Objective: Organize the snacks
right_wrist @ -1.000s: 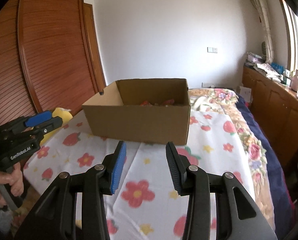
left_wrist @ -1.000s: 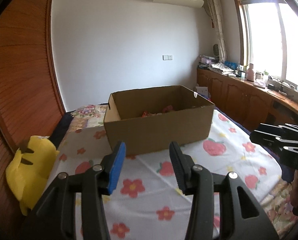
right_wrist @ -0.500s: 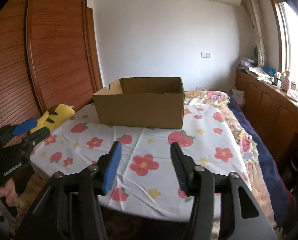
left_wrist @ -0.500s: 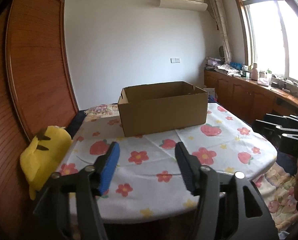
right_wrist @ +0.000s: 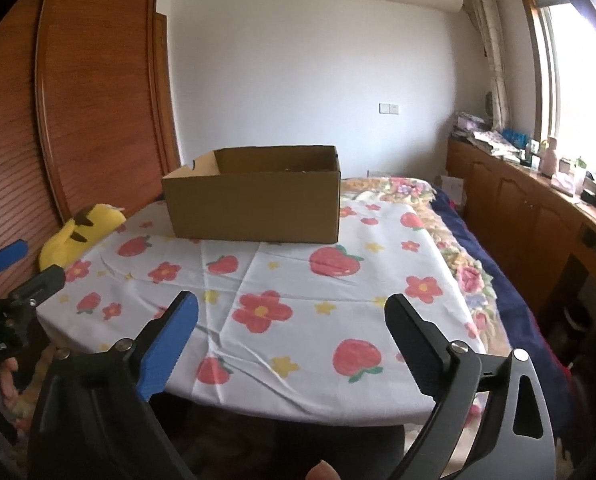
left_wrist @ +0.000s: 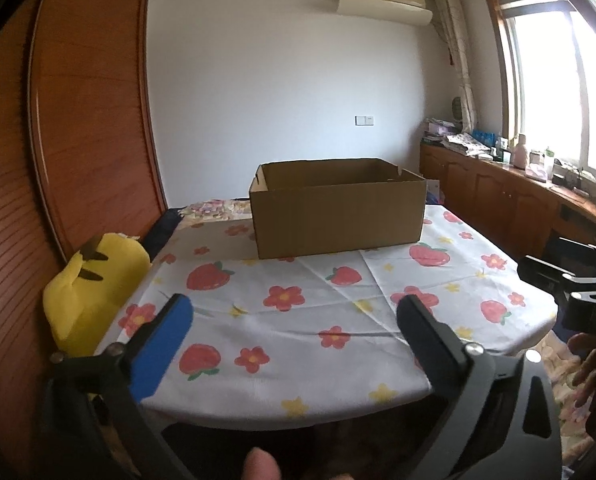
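Note:
An open brown cardboard box stands at the far side of a round table covered with a white strawberry-and-flower cloth; it also shows in the right wrist view. Its contents are hidden from here. My left gripper is open and empty, held back over the table's near edge. My right gripper is open and empty too, also at the near edge. The right gripper shows at the right edge of the left wrist view, and the left gripper shows at the left edge of the right wrist view.
A yellow plush toy sits at the table's left, against a wooden sliding door. A bed with floral bedding lies to the right of the table. Wooden cabinets with clutter run under the window.
Both grippers have pulled back and down from the box to the table's near edge, and their jaws have opened wider. The snacks seen inside the box earlier are now out of sight.

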`<state>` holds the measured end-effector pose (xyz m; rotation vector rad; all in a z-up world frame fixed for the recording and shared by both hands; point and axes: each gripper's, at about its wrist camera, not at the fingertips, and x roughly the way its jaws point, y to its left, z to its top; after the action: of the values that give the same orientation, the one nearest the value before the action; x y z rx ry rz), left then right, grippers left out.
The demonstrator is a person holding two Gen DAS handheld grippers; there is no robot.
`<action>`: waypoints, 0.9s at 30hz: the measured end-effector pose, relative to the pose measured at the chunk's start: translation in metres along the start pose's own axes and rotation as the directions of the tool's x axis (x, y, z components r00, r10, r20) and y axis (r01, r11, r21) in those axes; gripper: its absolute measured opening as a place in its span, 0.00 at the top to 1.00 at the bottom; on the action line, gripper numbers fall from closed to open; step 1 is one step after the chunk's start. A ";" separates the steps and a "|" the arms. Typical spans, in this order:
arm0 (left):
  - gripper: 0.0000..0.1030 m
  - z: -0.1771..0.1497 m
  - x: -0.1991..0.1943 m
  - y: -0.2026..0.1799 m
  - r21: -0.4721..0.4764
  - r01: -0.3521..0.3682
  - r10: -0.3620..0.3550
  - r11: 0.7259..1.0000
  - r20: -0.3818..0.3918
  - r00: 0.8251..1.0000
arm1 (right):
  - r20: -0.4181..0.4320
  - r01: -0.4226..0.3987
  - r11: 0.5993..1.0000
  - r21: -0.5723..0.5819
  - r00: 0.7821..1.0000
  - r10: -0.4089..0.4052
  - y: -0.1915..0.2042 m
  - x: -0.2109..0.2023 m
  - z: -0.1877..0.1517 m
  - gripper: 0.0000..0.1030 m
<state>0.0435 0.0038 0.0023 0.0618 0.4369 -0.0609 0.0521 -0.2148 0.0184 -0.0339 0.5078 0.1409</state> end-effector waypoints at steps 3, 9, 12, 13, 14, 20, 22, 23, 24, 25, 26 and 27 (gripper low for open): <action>0.00 -0.003 0.000 0.002 -0.007 -0.004 0.005 1.000 0.003 1.000 | 0.005 0.005 1.000 -0.004 1.000 -0.005 0.002 -0.001 0.000 0.00; 0.00 -0.005 -0.001 0.003 -0.010 -0.024 0.024 1.000 0.006 1.000 | 0.001 0.006 1.000 -0.006 1.000 -0.006 0.006 -0.002 0.000 0.00; 0.00 -0.006 -0.002 0.005 -0.017 -0.027 0.028 0.999 0.011 1.000 | 0.002 0.005 1.000 -0.004 1.000 -0.005 0.006 -0.003 0.000 0.00; 0.00 -0.006 -0.002 0.006 -0.024 -0.025 0.025 0.999 0.009 1.000 | 0.001 0.005 1.000 -0.005 1.000 -0.005 0.006 -0.003 -0.001 0.00; 0.00 -0.006 -0.001 0.007 -0.028 -0.022 0.022 0.999 0.006 1.000 | 0.001 0.007 1.000 -0.005 1.000 -0.007 0.006 -0.002 -0.001 0.00; 0.00 -0.008 -0.001 0.006 -0.013 -0.026 0.026 1.000 0.000 1.000 | 0.008 0.017 1.000 0.002 1.000 -0.017 0.007 -0.004 -0.001 0.00; 0.00 -0.008 -0.002 0.005 -0.010 -0.029 0.029 1.000 0.001 1.000 | 0.011 0.019 1.000 0.003 1.000 -0.019 0.007 -0.006 -0.001 0.00; 0.00 -0.008 -0.002 0.005 -0.010 -0.031 0.031 0.999 0.002 1.000 | 0.011 0.024 1.000 0.003 1.000 -0.024 0.007 -0.006 -0.001 0.00; 0.00 -0.008 -0.002 0.005 -0.011 -0.031 0.031 0.999 0.003 1.000 | 0.012 0.027 1.000 0.003 1.000 -0.027 0.007 -0.007 -0.001 0.00; 0.00 -0.008 -0.003 0.005 -0.013 -0.031 0.031 0.999 0.003 1.000 | 0.013 0.027 1.000 0.003 1.000 -0.027 0.007 -0.007 0.000 0.00; 0.00 -0.008 -0.002 0.005 -0.013 -0.030 0.030 0.999 0.003 1.000 | 0.012 0.027 1.000 0.003 1.000 -0.027 0.007 -0.008 0.000 0.00; 0.00 -0.009 -0.003 0.005 -0.015 -0.029 0.029 0.999 0.003 1.000 | 0.013 0.029 1.000 0.002 1.000 -0.029 0.008 -0.008 0.000 0.00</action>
<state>0.0378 0.0100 -0.0040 0.0529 0.4334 -0.0289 0.0441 -0.2084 0.0220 -0.0384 0.4946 0.1126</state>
